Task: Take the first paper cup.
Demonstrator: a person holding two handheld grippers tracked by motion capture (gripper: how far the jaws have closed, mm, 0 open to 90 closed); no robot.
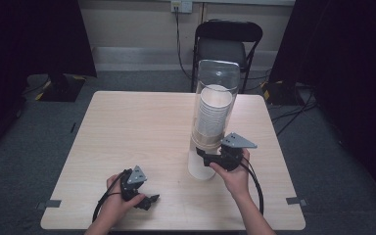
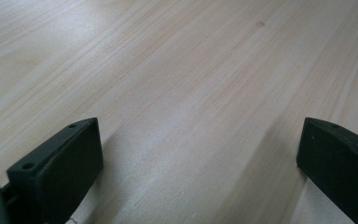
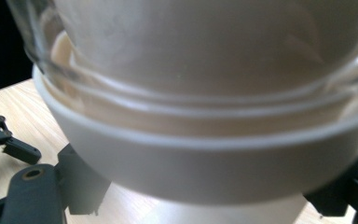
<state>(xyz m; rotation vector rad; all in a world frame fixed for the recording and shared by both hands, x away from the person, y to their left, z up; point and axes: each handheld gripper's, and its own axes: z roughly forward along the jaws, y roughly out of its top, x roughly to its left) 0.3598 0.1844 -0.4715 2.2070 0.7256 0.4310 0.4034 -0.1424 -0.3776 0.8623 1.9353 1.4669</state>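
Observation:
A tall clear tube dispenser stands right of the table's middle and holds a stack of white paper cups. Below its white collar the lowest cup sticks out. My right gripper reaches in from the right at that cup. In the right gripper view its jaws press both sides of the cup, just under the collar. My left gripper lies low over the near left part of the table. It is open, with bare wood between its jaws.
A black chair stands behind the table's far edge. Dark curtains hang on both sides, and cables run over the grey floor at the right. Tape marks sit on the near corners. The left gripper shows far off in the right gripper view.

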